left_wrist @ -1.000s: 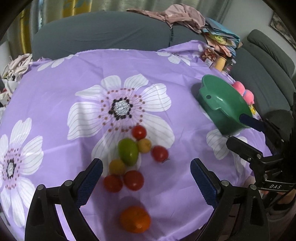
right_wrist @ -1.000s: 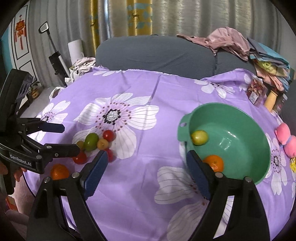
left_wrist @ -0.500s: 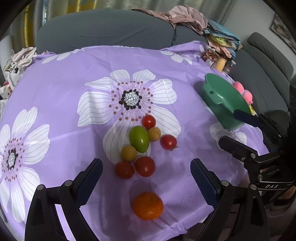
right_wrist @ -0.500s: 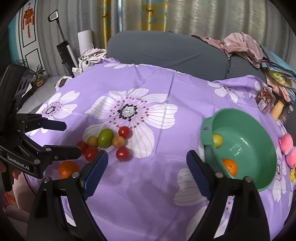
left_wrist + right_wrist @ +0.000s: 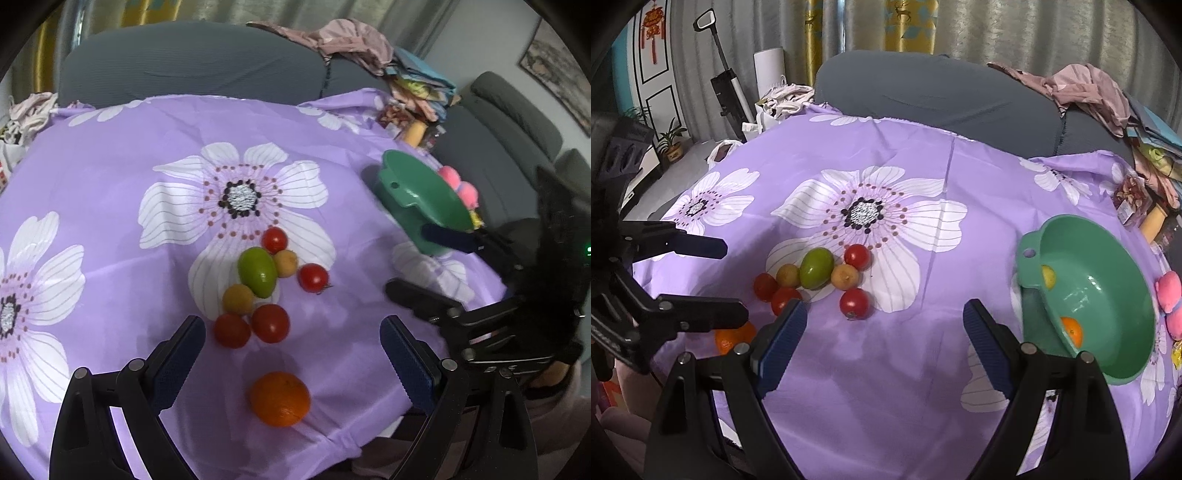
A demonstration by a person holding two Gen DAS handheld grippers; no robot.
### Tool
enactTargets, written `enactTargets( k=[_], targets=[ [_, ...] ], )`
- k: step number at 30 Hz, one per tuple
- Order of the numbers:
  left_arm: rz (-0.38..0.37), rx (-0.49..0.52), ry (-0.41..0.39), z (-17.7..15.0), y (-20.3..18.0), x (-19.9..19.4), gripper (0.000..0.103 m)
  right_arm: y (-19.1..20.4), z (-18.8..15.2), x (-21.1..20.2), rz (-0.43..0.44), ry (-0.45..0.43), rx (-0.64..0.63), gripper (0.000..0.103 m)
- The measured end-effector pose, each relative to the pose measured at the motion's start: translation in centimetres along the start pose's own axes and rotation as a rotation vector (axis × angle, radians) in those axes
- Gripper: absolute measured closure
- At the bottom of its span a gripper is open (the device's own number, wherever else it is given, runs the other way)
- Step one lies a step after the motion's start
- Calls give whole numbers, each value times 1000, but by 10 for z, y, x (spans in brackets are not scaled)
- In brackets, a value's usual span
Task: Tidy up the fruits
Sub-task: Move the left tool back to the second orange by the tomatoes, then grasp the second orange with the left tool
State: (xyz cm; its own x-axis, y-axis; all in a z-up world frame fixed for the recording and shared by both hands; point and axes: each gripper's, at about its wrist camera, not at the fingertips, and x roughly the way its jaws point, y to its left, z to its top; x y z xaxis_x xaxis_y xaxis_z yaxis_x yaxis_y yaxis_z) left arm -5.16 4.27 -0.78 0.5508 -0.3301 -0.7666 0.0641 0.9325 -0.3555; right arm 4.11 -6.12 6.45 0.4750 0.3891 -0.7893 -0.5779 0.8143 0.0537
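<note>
A cluster of fruit lies on the purple flowered cloth: a green mango (image 5: 257, 272), several red tomatoes such as one (image 5: 313, 277) at the right, two small yellow-brown fruits (image 5: 238, 298), and an orange (image 5: 279, 398) nearest me. My left gripper (image 5: 291, 360) is open and empty, above the orange. My right gripper (image 5: 884, 345) is open and empty, just short of a tomato (image 5: 854, 302); the mango (image 5: 816, 267) lies beyond. The green bowl (image 5: 1108, 362) at the right holds a yellow fruit (image 5: 1049, 277) and an orange (image 5: 1071, 330).
A grey sofa (image 5: 934, 92) with piled clothes (image 5: 1086, 88) stands behind the table. Pink toys (image 5: 1171, 302) and snack packets (image 5: 1130, 199) lie past the bowl. The cloth's front edge (image 5: 332, 446) drops off close to the orange. Each gripper shows in the other's view.
Both grippers have drawn back and shifted left, so the fruit cluster sits more central in both views. The bowl has moved toward the right edge. Nothing was picked up.
</note>
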Motion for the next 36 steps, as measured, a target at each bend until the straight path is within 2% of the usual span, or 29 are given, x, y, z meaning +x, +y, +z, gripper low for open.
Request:
enactTargets(
  k=[11,18,22,27,34,36],
  targets=[
    [-99,-17,35,-17,5,-1,8,14,-19,16,125,66,12,15],
    [-157,-44,58,-27,6,0,8,29,-32,23,282,112,11,16],
    [-165,-43,76,-30,5,3,8,38,-38,26,372,127,1,17],
    [-162,-69,103,-33,10,8,28,53,-40,36,456,147,-5,27],
    [-128,-99,145,-34,16,13,32,67,-35,54,519,173,14,36],
    [-124,-98,156,-34,15,14,32,69,-35,61,531,196,33,46]
  ],
)
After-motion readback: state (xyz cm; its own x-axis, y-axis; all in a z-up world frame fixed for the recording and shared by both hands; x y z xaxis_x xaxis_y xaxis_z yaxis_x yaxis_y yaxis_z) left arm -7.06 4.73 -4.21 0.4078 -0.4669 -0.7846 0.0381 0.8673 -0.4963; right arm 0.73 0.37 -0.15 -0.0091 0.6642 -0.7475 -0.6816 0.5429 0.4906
